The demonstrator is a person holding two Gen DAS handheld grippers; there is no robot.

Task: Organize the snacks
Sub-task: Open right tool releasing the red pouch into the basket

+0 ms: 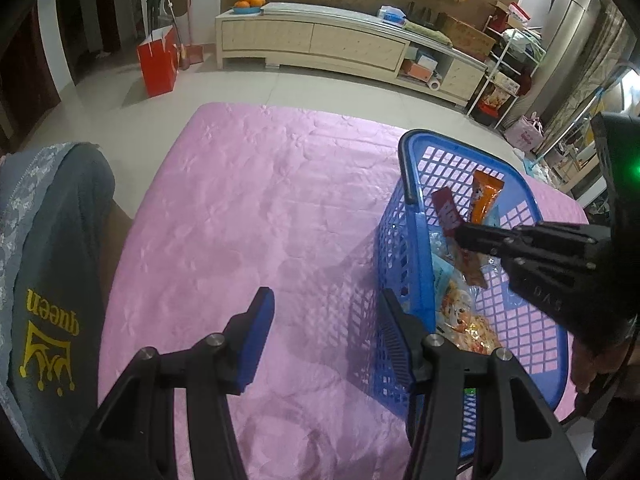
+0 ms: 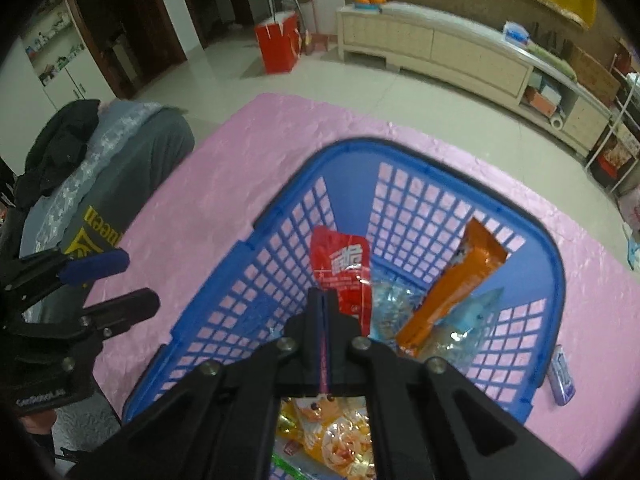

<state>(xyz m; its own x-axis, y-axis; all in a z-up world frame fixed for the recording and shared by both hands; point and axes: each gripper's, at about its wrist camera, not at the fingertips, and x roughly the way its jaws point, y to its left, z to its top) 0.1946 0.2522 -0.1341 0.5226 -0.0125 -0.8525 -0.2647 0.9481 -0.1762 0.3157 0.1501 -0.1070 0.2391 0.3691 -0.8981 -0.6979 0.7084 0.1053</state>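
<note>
A blue lattice basket (image 1: 440,136) (image 2: 380,144) stands on the pink tablecloth (image 1: 260,208). Inside it are a red packet (image 1: 444,204) (image 2: 340,264), an orange packet (image 1: 484,196) (image 2: 452,292), clear wrapped sweets and a yellow-orange snack bag (image 1: 464,320) (image 2: 336,440). My right gripper (image 1: 462,236) (image 2: 323,292) reaches down into the basket, fingers pressed together. The red packet's lower edge disappears between them, and it stands upright from the tips. My left gripper (image 1: 324,300) (image 2: 120,284) hangs open over bare cloth just left of the basket, with nothing between its blue pads.
A small blue-and-white packet (image 2: 562,376) lies on the cloth right of the basket. A grey garment (image 1: 52,280) printed "queen" drapes at the table's left edge. Beyond the table are tiled floor, a red bag (image 1: 158,60) and a long cream cabinet (image 1: 320,44).
</note>
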